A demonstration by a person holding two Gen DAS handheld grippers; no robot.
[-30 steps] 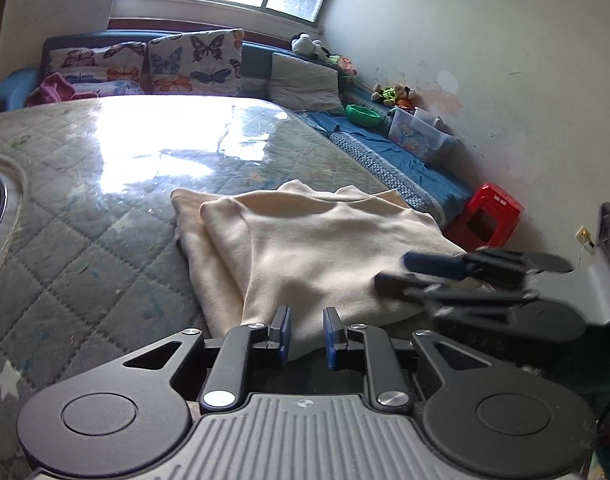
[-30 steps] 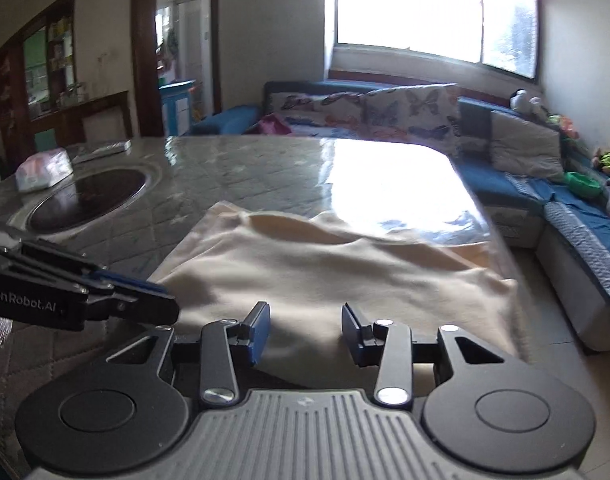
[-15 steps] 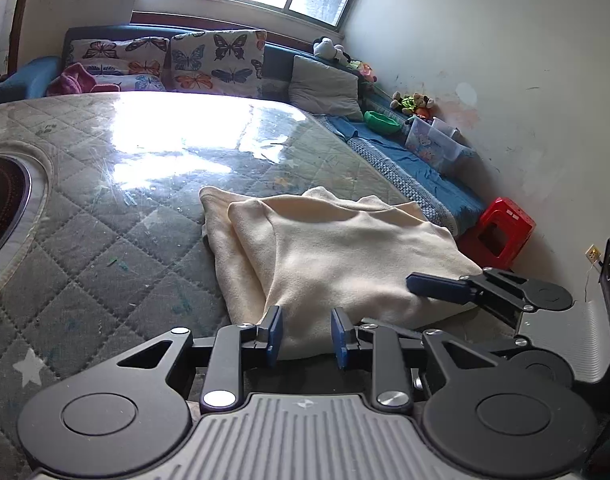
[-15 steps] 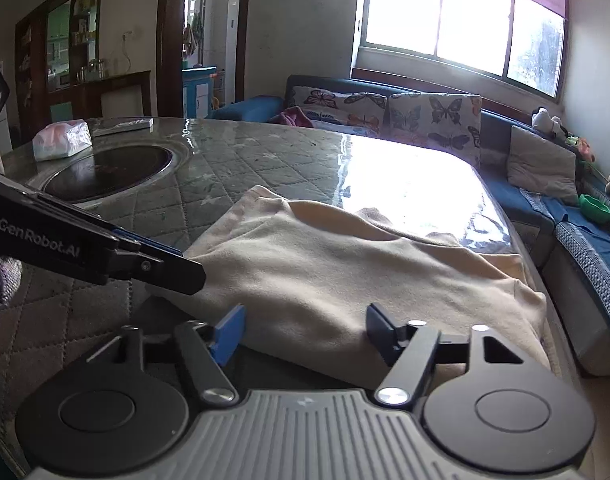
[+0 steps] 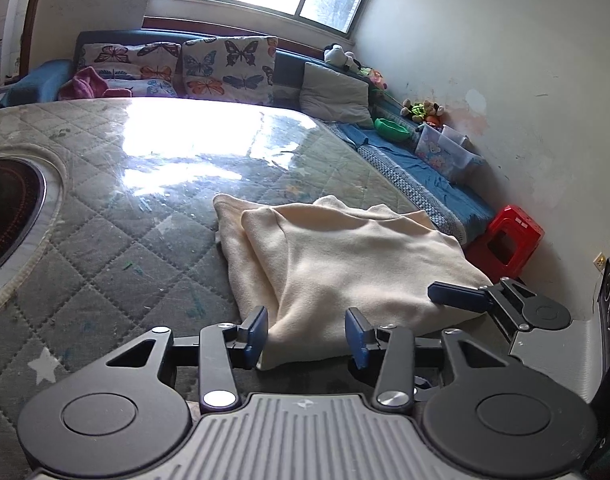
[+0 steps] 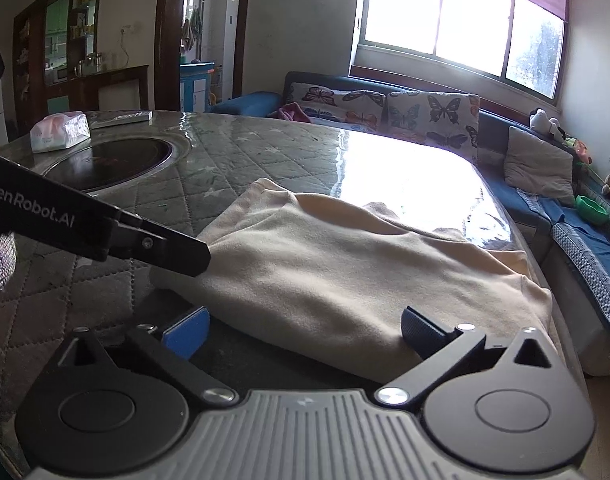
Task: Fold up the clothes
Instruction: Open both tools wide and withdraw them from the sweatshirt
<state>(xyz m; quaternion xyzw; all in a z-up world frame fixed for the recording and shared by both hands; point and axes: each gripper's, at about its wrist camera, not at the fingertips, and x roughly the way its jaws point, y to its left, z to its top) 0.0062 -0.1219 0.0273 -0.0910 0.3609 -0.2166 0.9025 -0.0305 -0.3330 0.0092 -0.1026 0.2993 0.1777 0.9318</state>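
Cream garment (image 5: 345,264) lies folded on quilted table (image 5: 105,248) (induction hob (image 5: 5,216) nearby).

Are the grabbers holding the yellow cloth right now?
No. Both hand-held grippers, left and right, have just been opening; the folded cream fleece garment lies loose on the quilted table, its near edge between their fingers.

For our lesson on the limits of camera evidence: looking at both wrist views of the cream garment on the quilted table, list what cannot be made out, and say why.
- Cream garment: near hem, left wrist view, hidden behind the left gripper.
- Garment type: both views, folded layers hide its shape.
- Hob inset: left wrist view, cut off by the frame edge.
- Tissue pack: right wrist view, print too small.
- Window: glare hides outdoors.
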